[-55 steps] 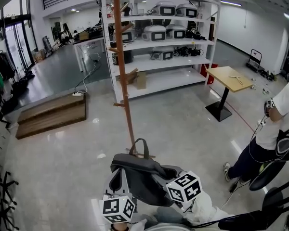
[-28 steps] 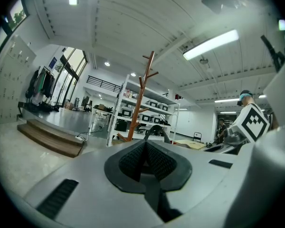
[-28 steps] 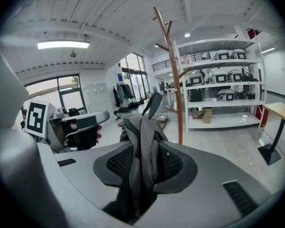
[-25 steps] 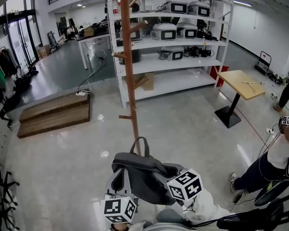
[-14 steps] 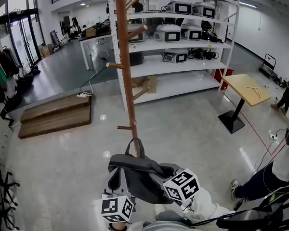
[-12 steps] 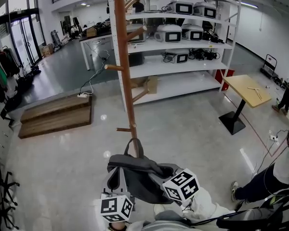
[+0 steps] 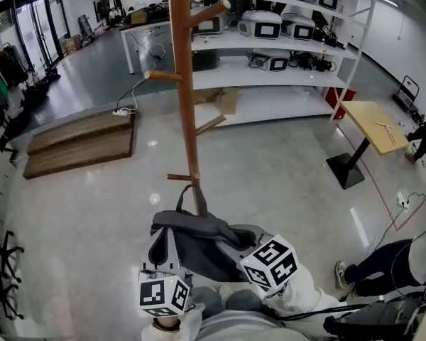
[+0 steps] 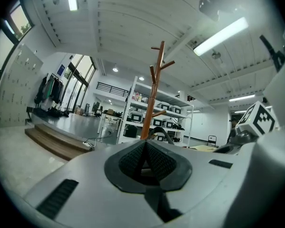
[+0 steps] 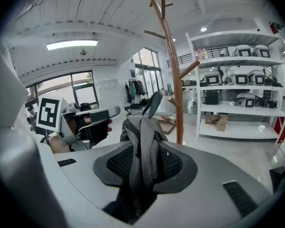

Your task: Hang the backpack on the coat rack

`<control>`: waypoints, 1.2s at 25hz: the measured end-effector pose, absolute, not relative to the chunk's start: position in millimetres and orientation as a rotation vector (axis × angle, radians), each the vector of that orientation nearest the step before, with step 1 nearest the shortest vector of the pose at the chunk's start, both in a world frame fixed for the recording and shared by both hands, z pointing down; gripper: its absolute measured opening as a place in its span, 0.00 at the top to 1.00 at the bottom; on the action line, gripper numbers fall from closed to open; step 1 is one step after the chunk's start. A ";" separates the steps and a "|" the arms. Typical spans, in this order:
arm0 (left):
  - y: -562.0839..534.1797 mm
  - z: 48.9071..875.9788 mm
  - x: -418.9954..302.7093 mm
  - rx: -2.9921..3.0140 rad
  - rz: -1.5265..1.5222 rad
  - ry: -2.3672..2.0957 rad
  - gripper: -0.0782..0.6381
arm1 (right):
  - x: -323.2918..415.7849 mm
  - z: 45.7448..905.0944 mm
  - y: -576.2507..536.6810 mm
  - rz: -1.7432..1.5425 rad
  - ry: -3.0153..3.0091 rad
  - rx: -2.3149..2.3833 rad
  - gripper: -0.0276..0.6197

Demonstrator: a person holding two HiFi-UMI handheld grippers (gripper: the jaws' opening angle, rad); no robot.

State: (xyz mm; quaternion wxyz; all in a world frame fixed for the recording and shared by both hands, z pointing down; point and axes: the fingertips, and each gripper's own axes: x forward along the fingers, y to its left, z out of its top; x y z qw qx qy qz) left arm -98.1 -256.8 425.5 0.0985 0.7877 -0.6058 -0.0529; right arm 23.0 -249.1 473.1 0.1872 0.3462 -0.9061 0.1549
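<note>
The grey backpack [image 7: 202, 244] hangs in the air between the two tools, low and near in the head view, above the glossy floor [image 7: 92, 212] and just on the near side of the wooden coat rack [image 7: 184, 84]. It is not on any peg. Its top loop handle [image 7: 188, 199] stands up beside the foot of the rack's pole, under the lowest short peg [image 7: 177, 177]. The right tool [image 9: 142, 139] is pinching a thick bunch of the backpack's grey fabric, which fills the gap between its pads and spills out over them. The left tool [image 8: 146, 144] has its pads pressed together at the tips. Its own view shows no fabric between them, but in the head view its tips sit at the backpack's left edge, where it carries that side. From both tool views the rack rises just ahead, with angled pegs up its pole. Far beyond it stand white shelves [image 7: 298, 55] loaded with equipment, a low wooden platform [image 7: 78, 144] lies to the far left, and a small wooden desk [image 7: 373, 119] stands to the right. A person's legs [image 7: 373, 268] show at the near right.
</note>
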 end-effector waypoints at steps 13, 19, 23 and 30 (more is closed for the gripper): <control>-285.8 410.0 -112.0 2.314 -0.189 -1.846 0.89 | 19.8 450.9 -266.0 0.336 -2.554 0.874 0.76; -297.2 409.4 -110.6 2.312 -0.179 -1.842 0.89 | 28.5 438.3 -287.6 0.331 -2.561 0.902 0.76; -306.1 407.8 -109.2 2.314 -0.180 -1.842 0.89 | 36.0 438.4 -299.8 0.345 -2.560 0.924 0.76; -314.9 409.9 -108.0 2.318 -0.167 -1.834 0.89 | 39.3 448.0 -315.2 0.395 -2.559 0.935 0.76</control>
